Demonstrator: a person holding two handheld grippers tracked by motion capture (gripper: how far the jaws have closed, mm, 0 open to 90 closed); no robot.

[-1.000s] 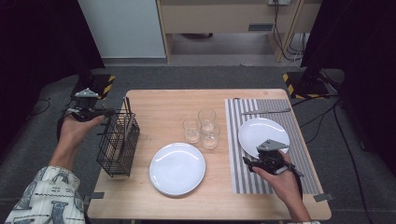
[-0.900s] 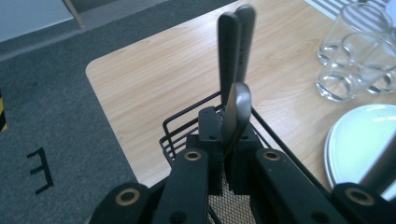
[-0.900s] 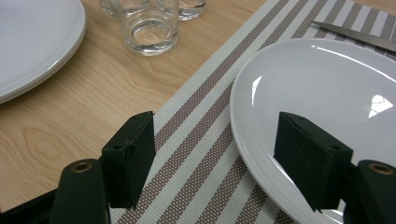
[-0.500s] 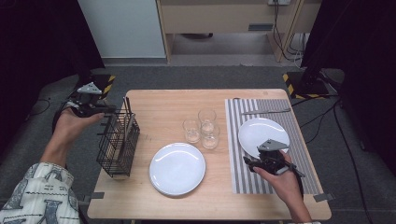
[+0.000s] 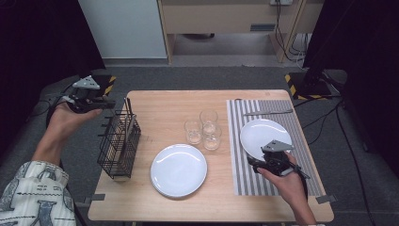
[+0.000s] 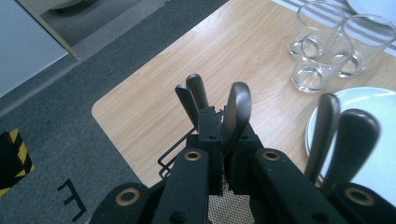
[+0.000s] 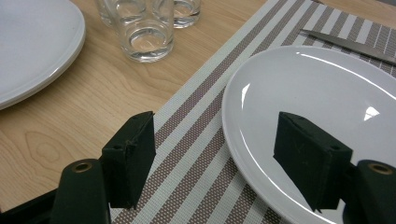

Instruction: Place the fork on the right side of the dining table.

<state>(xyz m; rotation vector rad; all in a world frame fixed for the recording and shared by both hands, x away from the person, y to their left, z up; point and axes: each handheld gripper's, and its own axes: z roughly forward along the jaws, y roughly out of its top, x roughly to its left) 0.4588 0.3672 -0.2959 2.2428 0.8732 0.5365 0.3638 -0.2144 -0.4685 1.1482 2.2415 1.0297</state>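
A black wire cutlery basket stands at the table's left edge with several grey utensil handles sticking up from it. My left gripper hovers above the basket's far end, shut on one grey utensil handle, which runs down into the basket. The handle's lower end is hidden. My right gripper rests low at the near rim of a white plate on the striped placemat. It is open, its jaws either side of the plate's rim without touching it.
Three clear glasses cluster mid-table. A second white plate lies near the front, right of the basket. A knife lies on the placemat's far end. Bare wood stretches behind the glasses. Grey floor borders the table's left edge.
My left hand has risen above the basket with the gripper still shut on the utensil handle. The right gripper has not moved.
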